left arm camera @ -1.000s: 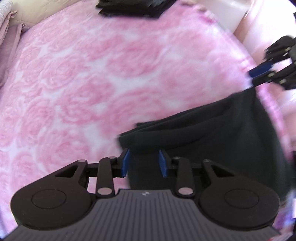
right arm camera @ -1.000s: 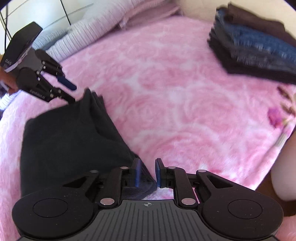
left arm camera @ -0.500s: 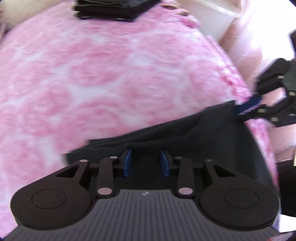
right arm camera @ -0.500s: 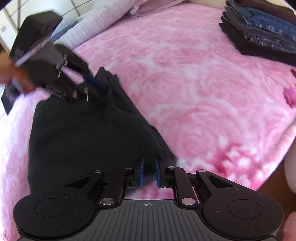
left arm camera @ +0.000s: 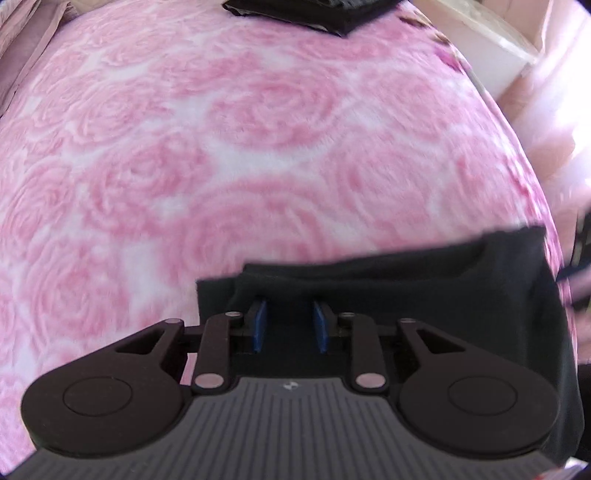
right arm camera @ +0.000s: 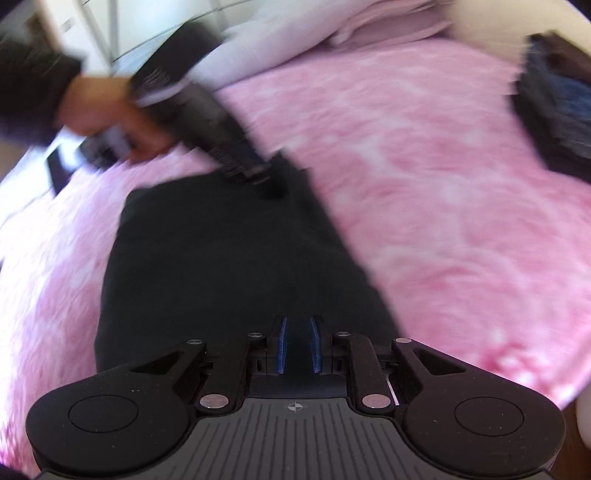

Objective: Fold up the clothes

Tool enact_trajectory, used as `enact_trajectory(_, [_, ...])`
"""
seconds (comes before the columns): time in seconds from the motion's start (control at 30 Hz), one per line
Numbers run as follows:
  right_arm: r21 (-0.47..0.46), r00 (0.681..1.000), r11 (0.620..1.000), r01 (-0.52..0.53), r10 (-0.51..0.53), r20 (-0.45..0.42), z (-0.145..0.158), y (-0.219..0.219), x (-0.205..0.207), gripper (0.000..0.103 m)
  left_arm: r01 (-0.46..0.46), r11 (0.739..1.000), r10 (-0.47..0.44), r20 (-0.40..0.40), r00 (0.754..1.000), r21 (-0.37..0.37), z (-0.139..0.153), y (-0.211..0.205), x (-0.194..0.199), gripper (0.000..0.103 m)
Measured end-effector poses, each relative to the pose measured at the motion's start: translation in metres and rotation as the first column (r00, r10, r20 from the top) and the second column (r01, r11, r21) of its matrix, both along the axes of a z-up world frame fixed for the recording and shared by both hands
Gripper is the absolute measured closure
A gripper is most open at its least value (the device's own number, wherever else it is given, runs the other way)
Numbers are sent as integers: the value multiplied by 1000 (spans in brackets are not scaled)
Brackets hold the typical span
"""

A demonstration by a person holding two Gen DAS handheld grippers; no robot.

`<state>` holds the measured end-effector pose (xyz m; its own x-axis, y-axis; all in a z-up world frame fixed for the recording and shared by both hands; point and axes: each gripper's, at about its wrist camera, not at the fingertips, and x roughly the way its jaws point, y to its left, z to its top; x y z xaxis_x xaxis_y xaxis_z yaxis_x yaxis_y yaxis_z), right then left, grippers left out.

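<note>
A folded black garment [left arm camera: 424,291] lies on the pink rose-patterned blanket [left arm camera: 221,166]. My left gripper [left arm camera: 290,325] is open with its blue pads over the garment's left end, nothing between them. In the right wrist view the same garment [right arm camera: 221,266] stretches away from my right gripper [right arm camera: 297,345], which is open, its pads a narrow gap apart over the near end. The left gripper [right arm camera: 255,166] shows there, blurred, at the garment's far end, held by a hand.
A stack of folded dark and blue clothes [right arm camera: 554,107] sits at the far right of the bed; its edge shows in the left wrist view [left arm camera: 314,11]. Pale pillows [right arm camera: 277,40] lie at the head. The bed edge [left arm camera: 524,155] drops off to the right.
Both grippers came down onto the garment, which now lies flatter on the blanket. The right gripper's pads, nearly closed on the cloth before, have opened. The left gripper stayed open.
</note>
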<state>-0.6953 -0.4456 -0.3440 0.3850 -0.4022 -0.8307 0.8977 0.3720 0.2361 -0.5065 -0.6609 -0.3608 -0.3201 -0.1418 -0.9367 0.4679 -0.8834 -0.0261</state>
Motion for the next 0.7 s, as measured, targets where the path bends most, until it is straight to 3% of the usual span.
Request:
enact_trajectory(0.1, [9, 1000, 1000, 1, 0, -18, -11, -5, 0, 87, 0, 1000, 0, 11, 1000, -24, -2, -4, -5, 77])
enact_trajectory(0.2, [20, 992, 994, 111, -110, -59, -13, -5, -16, 87, 17, 998, -15, 45, 999, -54, 8, 4, 5, 78])
enact_trajectory(0.4, [21, 978, 987, 157, -152, -139, 3, 8, -17, 87, 41, 998, -36, 76, 996, -53, 8, 58, 36, 78])
enact_trajectory(0.57, [5, 996, 997, 76, -76, -57, 9, 12, 8, 87, 60, 997, -54, 100, 994, -50, 8, 105, 63, 75])
enact_trajectory(0.67, [60, 994, 998, 22, -15, -108, -9, 10, 21, 87, 71, 996, -65, 114, 991, -48, 7, 133, 78, 72])
enact_trajectory(0.7, [76, 993, 997, 20, -11, -119, -14, 11, 21, 87, 34, 998, -29, 108, 994, -45, 8, 132, 85, 67])
